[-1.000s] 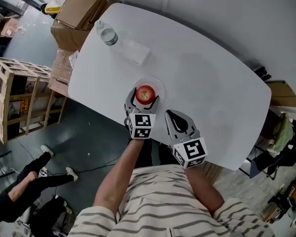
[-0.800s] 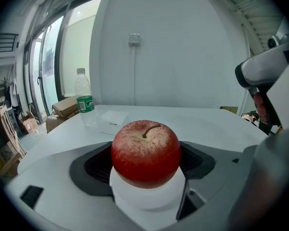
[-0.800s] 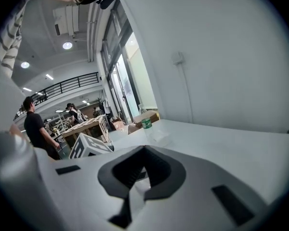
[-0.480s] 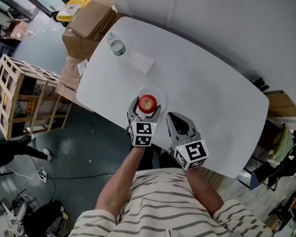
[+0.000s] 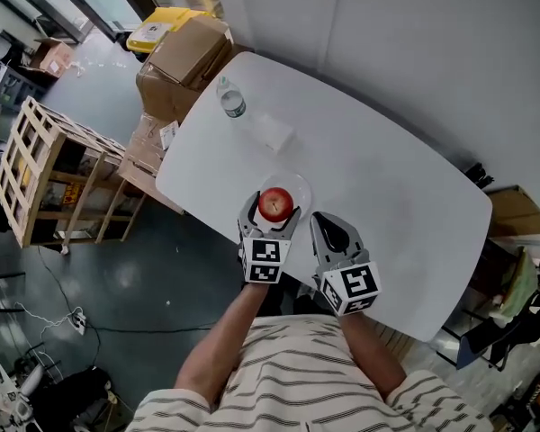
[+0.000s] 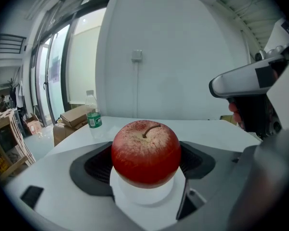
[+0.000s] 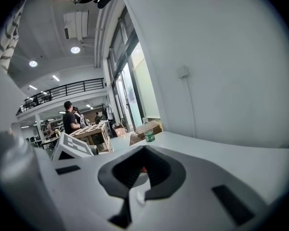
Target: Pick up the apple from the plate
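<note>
Pinching the apple [image 6: 145, 150] with the left tool [image 5: 272, 212], seemingly: dark pads tight against both red flanks in the left gripper view, though hard to swear to true contact through so wide a lens. Fruit resting on the plate [image 5: 299, 185], near the front edge of the tabletop [image 5: 387, 178], not yet raised. Right tool [image 5: 328, 228] pressed together on nothing, parked just beside the left one. Biggest risk from here: rolling out of the grip during the lift, given a round, smooth skin held only at its widest part and a squeeze perhaps too light. Could also drag or tip the plate (pale, light-looking, close to the edge) through jaw tips catching under its rim, and might then send both toward the floor. Some chance too of bruising the fruit with too hard a squeeze, or of knocking the idle right tool when swinging away. Against the head view of a second back: same hold, same apple-on-plate arrangement, same spacing between the two tools. Only the framing shifted, with tabletop, water bottle [image 5: 231, 104] and cardboard boxes [image 5: 184, 57] now lower and further right in the picture. More of the wooden crate [image 5: 45, 169] showing at left, and no longer any sign at lower left of the person on the floor.
</note>
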A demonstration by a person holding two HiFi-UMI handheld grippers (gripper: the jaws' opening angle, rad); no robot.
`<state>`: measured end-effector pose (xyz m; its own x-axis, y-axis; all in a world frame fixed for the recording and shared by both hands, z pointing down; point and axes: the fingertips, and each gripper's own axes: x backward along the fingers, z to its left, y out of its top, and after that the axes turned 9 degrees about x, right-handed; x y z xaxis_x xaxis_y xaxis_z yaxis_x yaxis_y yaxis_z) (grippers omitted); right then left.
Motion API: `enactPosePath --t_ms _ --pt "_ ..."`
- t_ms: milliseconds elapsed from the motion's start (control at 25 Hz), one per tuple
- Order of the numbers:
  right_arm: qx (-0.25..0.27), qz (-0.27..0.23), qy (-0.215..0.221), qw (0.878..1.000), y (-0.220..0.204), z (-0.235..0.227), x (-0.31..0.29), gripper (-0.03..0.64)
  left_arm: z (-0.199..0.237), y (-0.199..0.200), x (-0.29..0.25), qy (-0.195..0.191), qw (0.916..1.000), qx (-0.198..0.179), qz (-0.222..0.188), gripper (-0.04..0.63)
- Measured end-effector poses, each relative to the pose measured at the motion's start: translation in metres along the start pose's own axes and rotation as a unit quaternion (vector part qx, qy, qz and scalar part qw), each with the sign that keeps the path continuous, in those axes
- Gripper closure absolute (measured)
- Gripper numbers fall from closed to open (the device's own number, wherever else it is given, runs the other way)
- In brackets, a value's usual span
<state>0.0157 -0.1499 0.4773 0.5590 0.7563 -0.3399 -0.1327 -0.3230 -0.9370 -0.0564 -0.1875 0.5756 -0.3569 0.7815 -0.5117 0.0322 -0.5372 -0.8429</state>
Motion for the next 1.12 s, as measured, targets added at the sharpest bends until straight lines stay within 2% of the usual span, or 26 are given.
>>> enactPosePath --t_ms 440,1120 --pt "0.025 -0.016 0.022 0.999 0.029 0.015 0.009 0.606 -0.011 0.033 0.037 -0.004 0.9997 -0.007 -0.022 0.19" --pt "0.059 -0.05 0.023 0.997 0.065 0.03 0.025 0.606 -0.023 0.081 0.096 -0.014 0.9968 -0.006 -0.079 0.189"
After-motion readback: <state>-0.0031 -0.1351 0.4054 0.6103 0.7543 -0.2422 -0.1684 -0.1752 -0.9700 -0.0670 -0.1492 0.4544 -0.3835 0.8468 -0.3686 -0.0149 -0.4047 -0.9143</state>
